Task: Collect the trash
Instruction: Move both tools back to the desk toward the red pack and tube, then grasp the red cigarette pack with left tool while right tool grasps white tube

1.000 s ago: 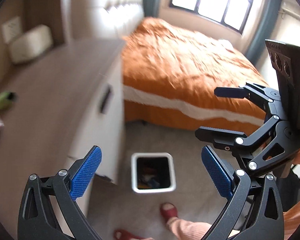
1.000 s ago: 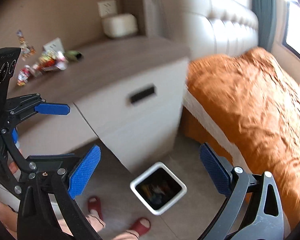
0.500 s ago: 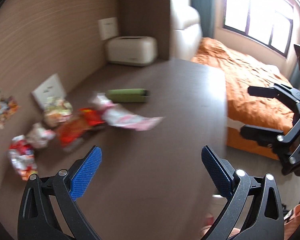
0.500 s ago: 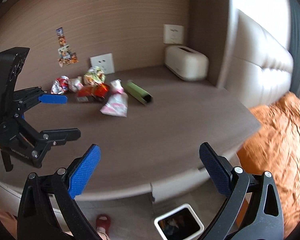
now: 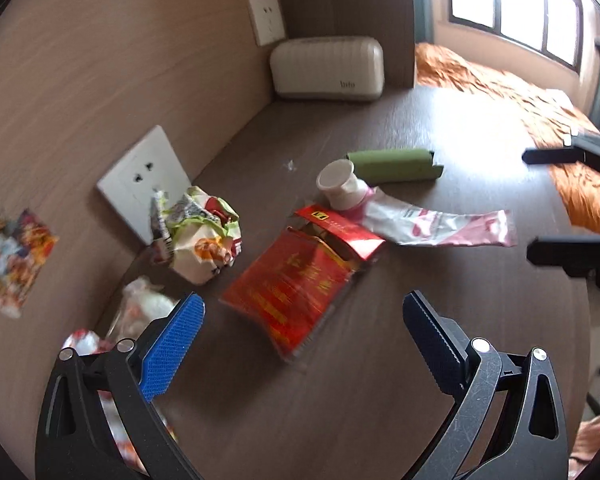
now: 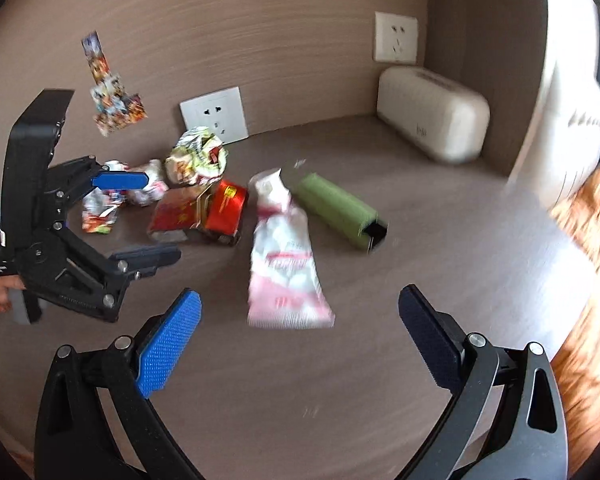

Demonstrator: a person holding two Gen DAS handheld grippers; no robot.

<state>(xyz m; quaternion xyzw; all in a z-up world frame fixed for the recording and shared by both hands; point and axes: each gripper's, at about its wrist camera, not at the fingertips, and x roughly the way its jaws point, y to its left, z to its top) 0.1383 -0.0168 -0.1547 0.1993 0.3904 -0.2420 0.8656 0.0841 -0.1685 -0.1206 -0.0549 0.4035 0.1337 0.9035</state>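
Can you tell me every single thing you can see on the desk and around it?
red packet: one, red with gold print, flat on the middle of the desk
pink and white wrapper: one, lying beside the red packet
white cup: one, on its side at the wrapper's far end
green box: one, long, open end showing, behind the wrapper
crumpled wrappers: several, mixed colours, along the wall
cream case: one, back corner of the desk
wall sockets: two, white, on the wall
stickers: a few, colourful, on the wall
bed cover: one, orange, past the desk
left gripper: one, blue pads, open, over the red packet
right gripper: one, blue pads, open, over the pink wrapper
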